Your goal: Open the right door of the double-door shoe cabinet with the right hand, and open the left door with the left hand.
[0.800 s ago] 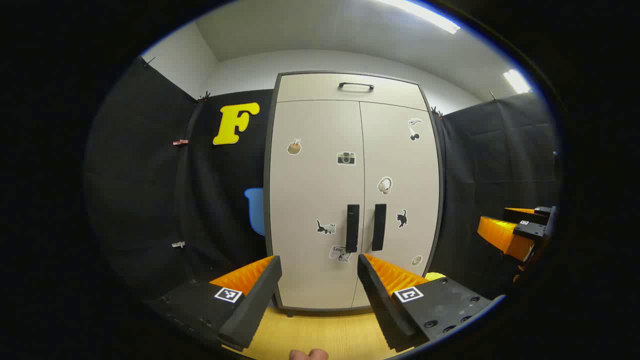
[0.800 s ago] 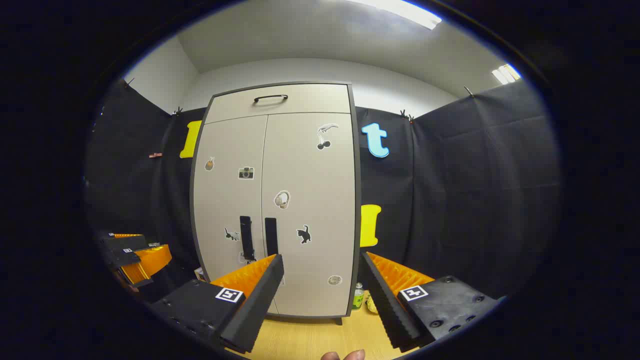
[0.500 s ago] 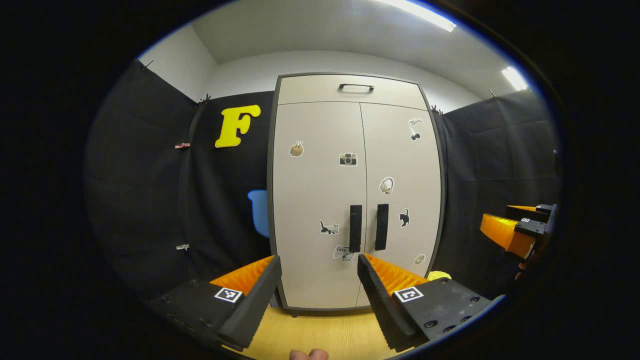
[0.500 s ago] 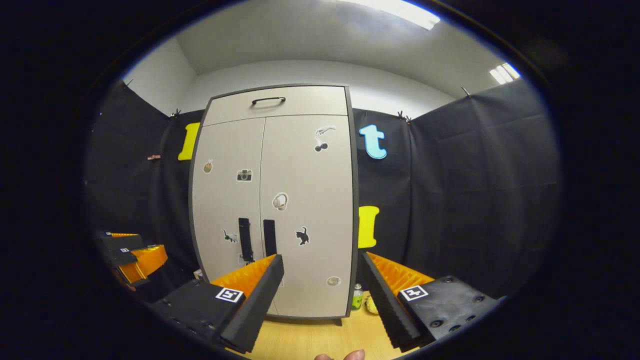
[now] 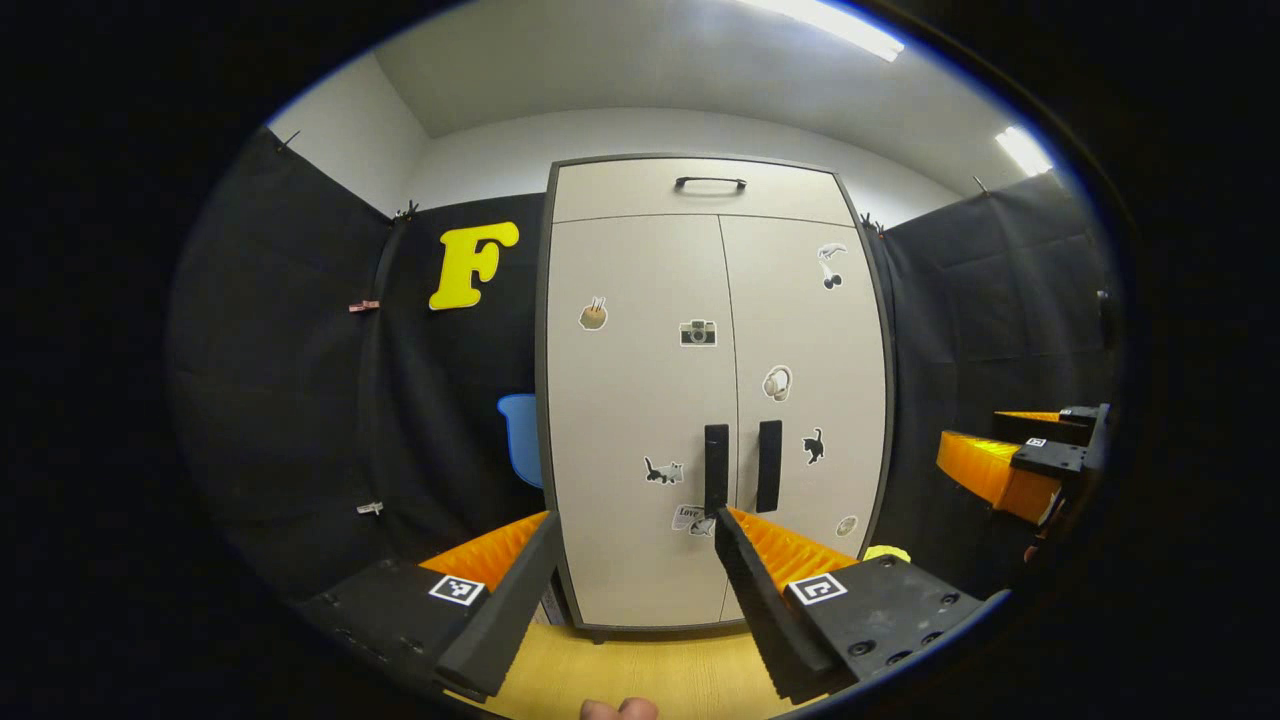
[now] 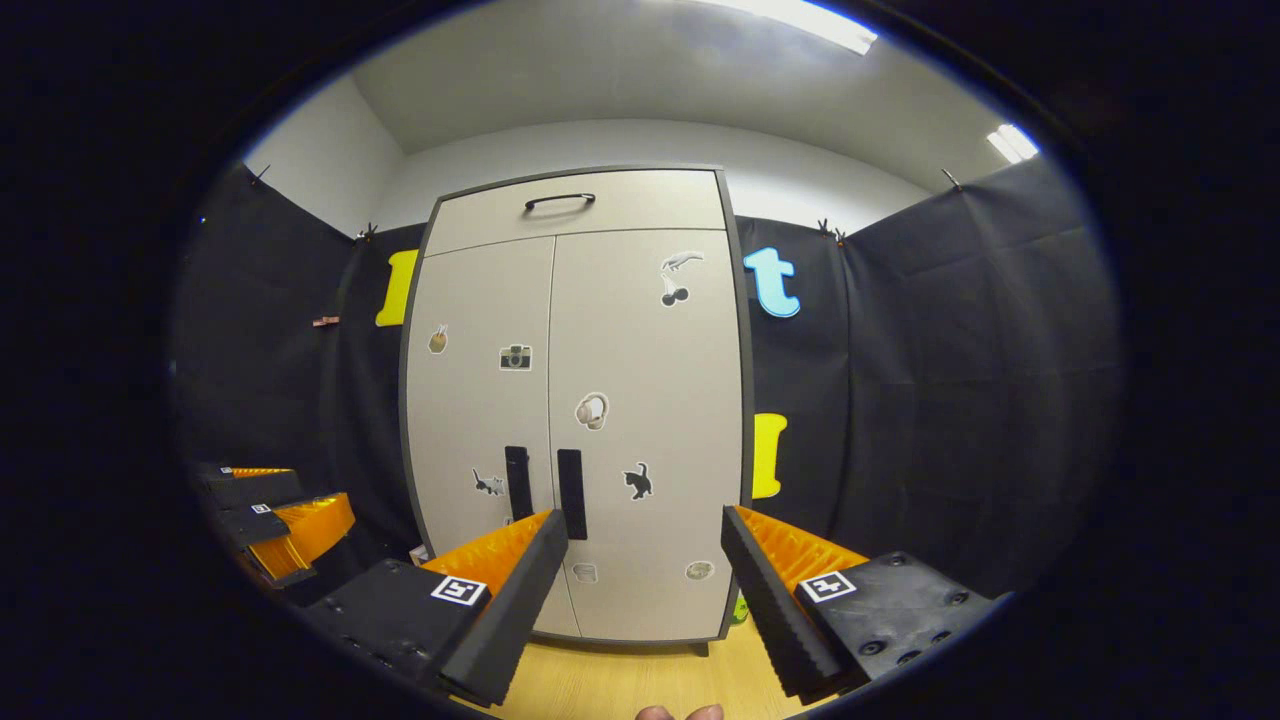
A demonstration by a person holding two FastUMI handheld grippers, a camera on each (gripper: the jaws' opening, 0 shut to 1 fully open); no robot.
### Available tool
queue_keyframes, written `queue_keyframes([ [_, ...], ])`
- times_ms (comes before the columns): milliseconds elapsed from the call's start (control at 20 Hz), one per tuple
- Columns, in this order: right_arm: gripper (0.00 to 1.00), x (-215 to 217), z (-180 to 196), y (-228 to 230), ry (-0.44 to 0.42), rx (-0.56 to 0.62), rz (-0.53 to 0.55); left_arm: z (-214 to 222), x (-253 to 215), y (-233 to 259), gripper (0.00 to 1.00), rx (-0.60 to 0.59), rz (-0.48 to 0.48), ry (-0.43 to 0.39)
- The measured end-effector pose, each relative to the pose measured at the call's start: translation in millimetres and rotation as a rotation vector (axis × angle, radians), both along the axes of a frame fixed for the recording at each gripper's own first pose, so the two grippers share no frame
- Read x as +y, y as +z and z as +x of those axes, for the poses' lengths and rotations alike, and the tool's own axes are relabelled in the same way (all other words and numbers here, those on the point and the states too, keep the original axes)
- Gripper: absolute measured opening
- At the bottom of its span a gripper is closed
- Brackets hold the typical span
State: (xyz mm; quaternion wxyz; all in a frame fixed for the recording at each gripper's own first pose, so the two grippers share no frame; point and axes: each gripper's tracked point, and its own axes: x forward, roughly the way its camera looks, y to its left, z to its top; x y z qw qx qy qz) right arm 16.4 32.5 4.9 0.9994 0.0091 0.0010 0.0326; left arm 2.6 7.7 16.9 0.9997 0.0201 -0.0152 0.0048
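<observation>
A tall beige shoe cabinet point(image 5: 640, 400) point(image 6: 640, 380) stands ahead with both doors closed. Stickers dot the doors. Two black vertical handles flank the centre seam: the left door handle point(image 5: 716, 469) point(image 6: 517, 483) and the right door handle point(image 5: 768, 466) point(image 6: 571, 493). My left gripper point(image 5: 638, 530) is open, well short of the doors, its fingers framing the lower left door. My right gripper point(image 6: 645, 525) is open too, framing the lower right door. The right gripper point(image 5: 1010, 465) also appears at the right edge of the left gripper view, and the left gripper point(image 6: 275, 515) at the lower left of the right gripper view.
A top drawer with a black handle point(image 5: 710, 183) sits above the doors. Black cloth walls close in on both sides. The floor point(image 5: 640, 675) is light wood. A small yellow-green thing point(image 5: 885, 552) lies on the floor by the cabinet's right foot.
Both views have shifted slightly: the cabinet sits a bit lower in the left gripper view and farther right in the right gripper view. Both grippers stay open and the doors stay closed.
</observation>
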Motion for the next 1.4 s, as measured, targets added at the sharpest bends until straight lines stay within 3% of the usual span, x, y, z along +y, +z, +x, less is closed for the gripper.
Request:
queue_keyframes([
  [450,0.98,41.0,39.4,-9.3,0.051,-0.005,0.005,5.4,13.1,-13.0,0.94,0.015,-0.023,-0.005],
  [750,0.97,78.7,104.2,-21.4,0.099,-0.032,0.017,8.5,15.9,-23.7,0.95,0.031,-0.030,-0.019],
  [950,0.97,87.1,156.3,-52.1,0.074,0.018,0.011,9.5,21.5,-30.8,0.94,0.041,-0.051,-0.014],
  [1150,0.93,92.5,197.2,-76.3,0.063,0.055,0.020,12.1,34.2,-35.7,0.94,0.051,-0.040,0.013],
  [1200,0.83,93.4,204.3,-80.9,0.058,0.063,0.027,12.6,36.9,-36.0,0.94,0.050,-0.044,0.017],
  [1400,0.76,101.7,225.8,-95.1,0.054,0.093,0.037,17.7,44.7,-41.4,0.95,0.063,-0.067,0.021],
])
